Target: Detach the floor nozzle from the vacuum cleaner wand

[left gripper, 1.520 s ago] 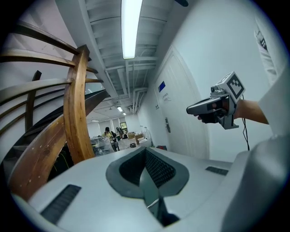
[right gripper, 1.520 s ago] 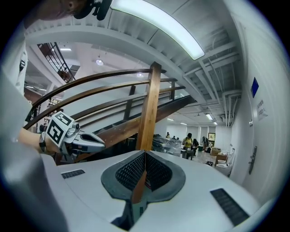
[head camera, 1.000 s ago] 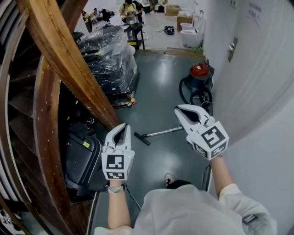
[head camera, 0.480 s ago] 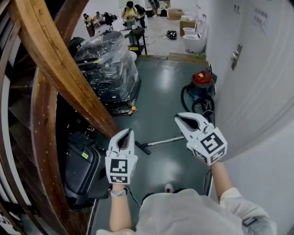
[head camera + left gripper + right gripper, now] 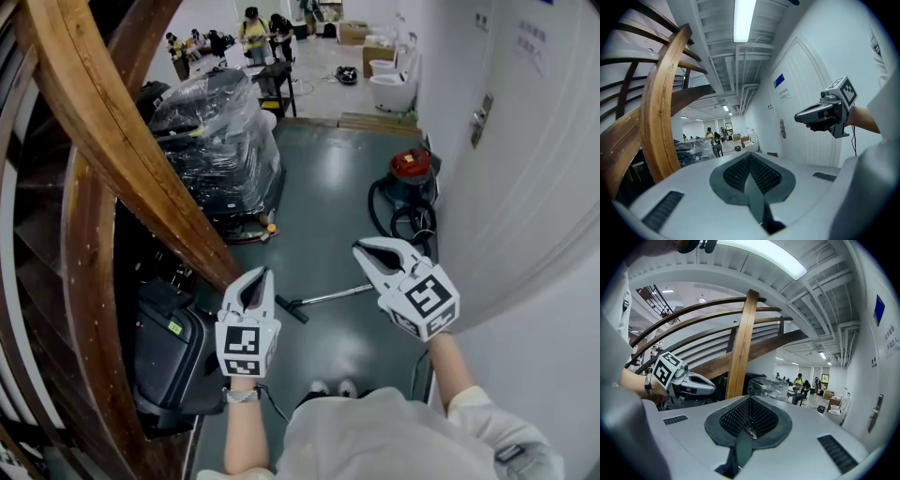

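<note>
A strip of glossy dark green floor [image 5: 328, 197] lay open between the curved brown wooden stair beam [image 5: 122, 141] and the white wall [image 5: 525, 216]. A plastic-wrapped black machine [image 5: 220, 141] crowded its left side, a red canister vacuum with black hose [image 5: 410, 171] its right.

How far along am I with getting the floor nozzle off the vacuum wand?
Nothing looks done yet: the floor nozzle looks joined to the wand, both lying on the floor near the red vacuum cleaner. Nothing is in hand: the left gripper and right gripper are shut and empty, held up above the floor. Left to do: reach down, grip wand and nozzle, and pull them apart.
</note>
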The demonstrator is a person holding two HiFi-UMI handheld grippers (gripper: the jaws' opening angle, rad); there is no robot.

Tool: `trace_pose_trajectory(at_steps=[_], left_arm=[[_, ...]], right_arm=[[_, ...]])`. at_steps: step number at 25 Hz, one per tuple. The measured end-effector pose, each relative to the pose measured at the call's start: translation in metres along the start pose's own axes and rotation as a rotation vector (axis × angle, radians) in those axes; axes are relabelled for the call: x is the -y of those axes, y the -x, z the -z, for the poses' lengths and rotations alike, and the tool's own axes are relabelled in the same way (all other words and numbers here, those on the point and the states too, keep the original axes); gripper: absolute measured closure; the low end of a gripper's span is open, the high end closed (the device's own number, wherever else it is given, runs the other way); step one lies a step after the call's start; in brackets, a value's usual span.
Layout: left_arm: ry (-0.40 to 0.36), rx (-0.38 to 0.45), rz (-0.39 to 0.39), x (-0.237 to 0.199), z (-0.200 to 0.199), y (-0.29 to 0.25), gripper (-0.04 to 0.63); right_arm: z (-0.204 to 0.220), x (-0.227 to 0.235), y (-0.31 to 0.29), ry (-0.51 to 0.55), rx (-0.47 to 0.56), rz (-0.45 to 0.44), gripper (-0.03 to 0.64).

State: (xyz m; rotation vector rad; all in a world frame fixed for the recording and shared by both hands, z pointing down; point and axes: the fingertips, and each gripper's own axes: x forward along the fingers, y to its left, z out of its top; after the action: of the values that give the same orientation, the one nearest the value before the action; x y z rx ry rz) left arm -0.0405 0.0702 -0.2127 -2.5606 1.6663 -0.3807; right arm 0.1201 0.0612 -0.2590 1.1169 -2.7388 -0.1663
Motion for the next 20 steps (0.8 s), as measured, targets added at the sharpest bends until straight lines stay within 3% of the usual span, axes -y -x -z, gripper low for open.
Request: trace_pose_trajectory(at_steps=[13, 20], left_arm=[[0.007, 0.007, 0.091, -0.038, 0.016, -0.014, 0.595], [0.063, -0.021, 0.076, -0.052, 0.046, -0.021, 0.595]], right_arm=[[0.005, -0.009, -0.044, 0.028, -0.060, 0.045, 0.588], [0.027, -0.031, -0.068, 0.049, -0.099, 0.016, 0.588]])
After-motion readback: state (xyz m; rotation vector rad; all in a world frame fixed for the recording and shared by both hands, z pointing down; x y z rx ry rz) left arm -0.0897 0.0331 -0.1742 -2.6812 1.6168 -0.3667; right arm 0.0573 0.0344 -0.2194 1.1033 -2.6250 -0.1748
